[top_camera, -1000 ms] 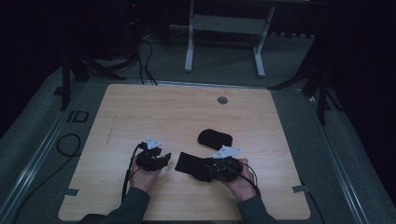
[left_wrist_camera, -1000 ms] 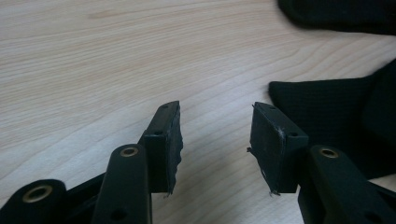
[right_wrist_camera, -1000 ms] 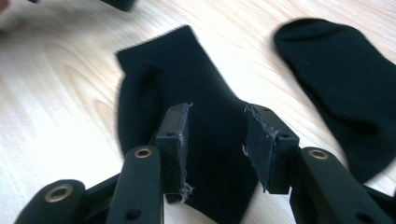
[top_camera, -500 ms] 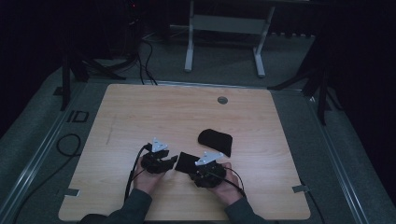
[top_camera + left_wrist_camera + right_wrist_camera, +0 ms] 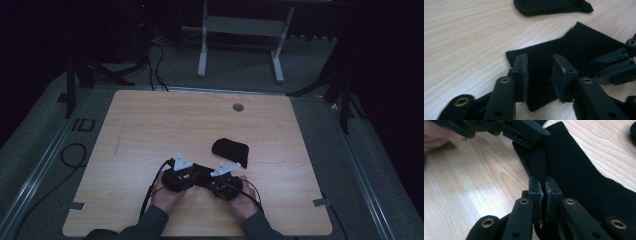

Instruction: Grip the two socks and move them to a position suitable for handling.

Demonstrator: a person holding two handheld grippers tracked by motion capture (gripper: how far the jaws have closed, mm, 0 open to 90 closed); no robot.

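Hands have drawn together since a second ago: your left hand-held gripper [image 5: 196, 176] and right hand-held gripper [image 5: 212, 181] were a little apart near the front edge of the wooden surface [image 5: 150, 130], and now they sit almost touching, both at the black sock [image 5: 574, 53] lying flat between them. Your right hand-held gripper has just been closing, and in its own view its jaws are pinched tight on a raised fold at the sock's edge [image 5: 538, 166] — the ribbed fabric runs off to the right of them. Your left hand-held gripper has also just been narrowing; its jaws straddle the sock's ribbed cuff end with a clear gap, so its pads [image 5: 522, 72] are not pressing the cloth. The second black sock [image 5: 230, 149] is bunched up just beyond your right hand, in the same place as before and apart from the flat one. Farther off, a round grommet [image 5: 238, 107] sits near the surface's far edge. Cables [image 5: 150, 187] trail from the hand-held grippers over the front edge — nothing blocks either jaw.
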